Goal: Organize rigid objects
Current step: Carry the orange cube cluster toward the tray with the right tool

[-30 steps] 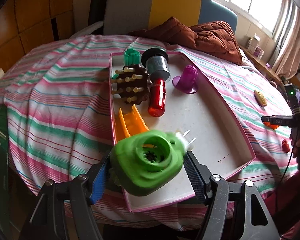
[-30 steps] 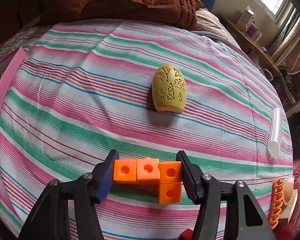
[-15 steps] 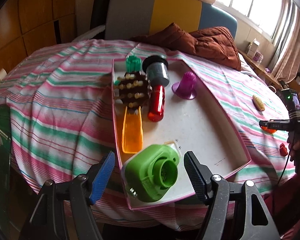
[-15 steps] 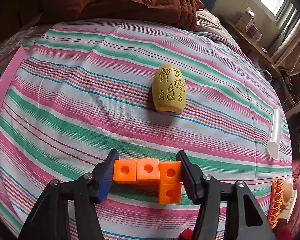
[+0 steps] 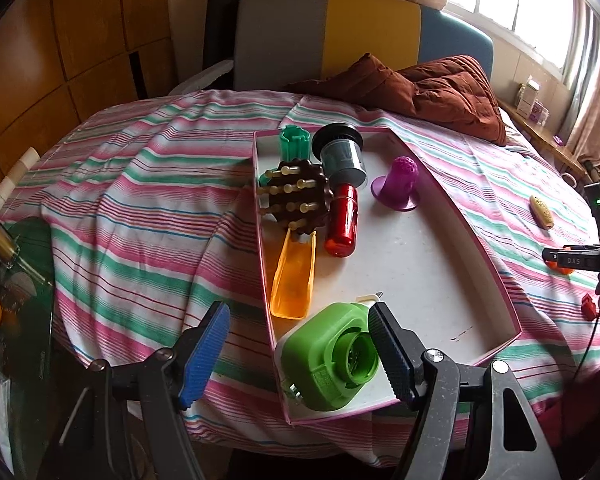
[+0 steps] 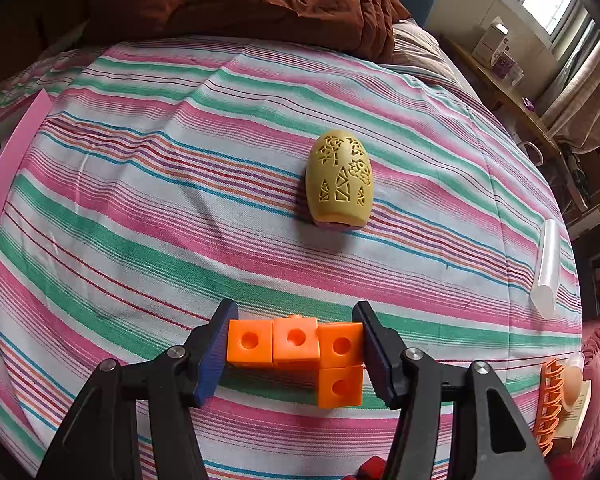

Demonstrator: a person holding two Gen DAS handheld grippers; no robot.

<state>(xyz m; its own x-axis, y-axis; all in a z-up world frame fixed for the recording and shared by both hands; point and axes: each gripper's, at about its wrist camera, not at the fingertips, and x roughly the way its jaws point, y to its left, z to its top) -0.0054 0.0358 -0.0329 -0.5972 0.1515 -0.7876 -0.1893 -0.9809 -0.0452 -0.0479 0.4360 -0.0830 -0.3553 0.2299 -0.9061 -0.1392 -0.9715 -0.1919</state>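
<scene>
Left gripper [image 5: 298, 350] stands with its fingers spread wide and holds nothing. Its right finger is in front of the green round housing [image 5: 327, 356], which lies in the near corner of the pink-edged tray [image 5: 488, 264]; the left finger is outside the tray, over the striped tablecloth [image 5: 140, 208]. In the tray, beyond the green housing, lies an orange chute [image 5: 294, 276], then a red capsule [image 5: 342, 220] beside a brown studded piece [image 5: 300, 200]. At the far end of the tray stand a grey cylinder with black cap [image 5: 342, 152], a small green piece [image 5: 295, 142] and a purple cone [image 5: 398, 186].

Right gripper [image 6: 296, 346] has its fingers on both sides of the orange cube block [image 6: 306, 352], which rests on the tablecloth to the right of the tray. Both pads seem to touch the ends of the block, but a firm pinch cannot be told. Beyond the block a yellow egg-shaped shell [image 6: 340, 180] lies on the cloth, and a clear tube [image 6: 548, 268] lies well apart, to the right.
</scene>
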